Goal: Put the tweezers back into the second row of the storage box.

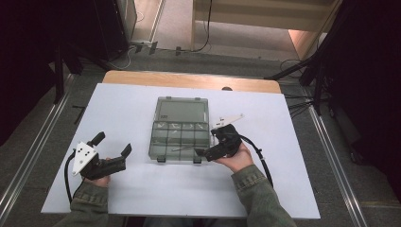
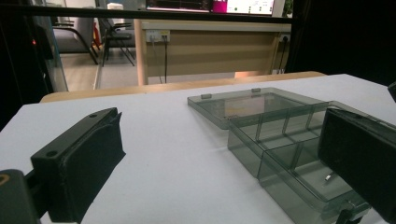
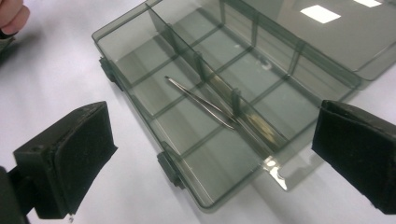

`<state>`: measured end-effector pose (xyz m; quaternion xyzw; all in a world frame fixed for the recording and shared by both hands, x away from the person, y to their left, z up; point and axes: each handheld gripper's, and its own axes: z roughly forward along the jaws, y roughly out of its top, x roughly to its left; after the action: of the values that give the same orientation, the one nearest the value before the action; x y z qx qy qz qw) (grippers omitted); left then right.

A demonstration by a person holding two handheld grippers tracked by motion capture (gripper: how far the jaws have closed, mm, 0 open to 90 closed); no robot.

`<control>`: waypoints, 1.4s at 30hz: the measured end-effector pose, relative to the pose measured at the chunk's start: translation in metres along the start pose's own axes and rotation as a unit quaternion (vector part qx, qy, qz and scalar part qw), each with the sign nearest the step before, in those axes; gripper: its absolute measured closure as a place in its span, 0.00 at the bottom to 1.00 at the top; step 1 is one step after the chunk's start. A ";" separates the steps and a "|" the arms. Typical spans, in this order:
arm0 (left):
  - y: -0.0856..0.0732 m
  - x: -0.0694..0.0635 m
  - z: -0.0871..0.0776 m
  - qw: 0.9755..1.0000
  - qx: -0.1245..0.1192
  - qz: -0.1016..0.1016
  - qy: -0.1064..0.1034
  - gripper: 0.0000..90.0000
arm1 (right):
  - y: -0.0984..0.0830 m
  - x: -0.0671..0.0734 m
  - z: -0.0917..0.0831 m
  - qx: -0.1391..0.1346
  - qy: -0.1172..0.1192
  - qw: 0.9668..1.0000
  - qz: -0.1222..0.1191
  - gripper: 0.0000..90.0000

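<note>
A clear grey plastic box (image 1: 180, 134) is lying open near the middle of the bench (image 1: 132, 194), its lid (image 1: 182, 109) folded flat toward the far edge and its tray of small compartments facing the near edge. A pair of thin metal tweezers (image 3: 201, 102) is lying inside the tray, slanting across one of the dividers in the row closest to the near edge, toward the tray's right end. The right tool (image 1: 202, 152) is hovering at the near right corner of the box, and its jaws are standing wide apart with nothing between the pads; in the right gripper view the tweezers are resting in the tray beyond the two black pads (image 3: 72, 154), touching neither. The left tool (image 1: 113, 147) is sitting in the person's hand near the left part of the bench's near edge, well apart from the box, pointing toward it. Its jaws are also spread wide and holding nothing, as the left gripper view shows bare white bench between them. A cable is trailing from each tool toward the near edge.
</note>
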<state>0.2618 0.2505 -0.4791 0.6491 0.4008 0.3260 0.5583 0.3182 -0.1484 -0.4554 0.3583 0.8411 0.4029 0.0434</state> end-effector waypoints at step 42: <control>-0.001 -0.003 0.002 1.000 0.007 0.005 -0.004 0.00 | -0.111 -0.009 -0.081 -0.174 -0.128 0.975 0.050 0.00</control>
<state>0.2621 0.2471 -0.4805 0.6562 0.3976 0.3236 0.5537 0.2325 -0.2534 -0.4816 0.4354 0.7267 0.4955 0.1918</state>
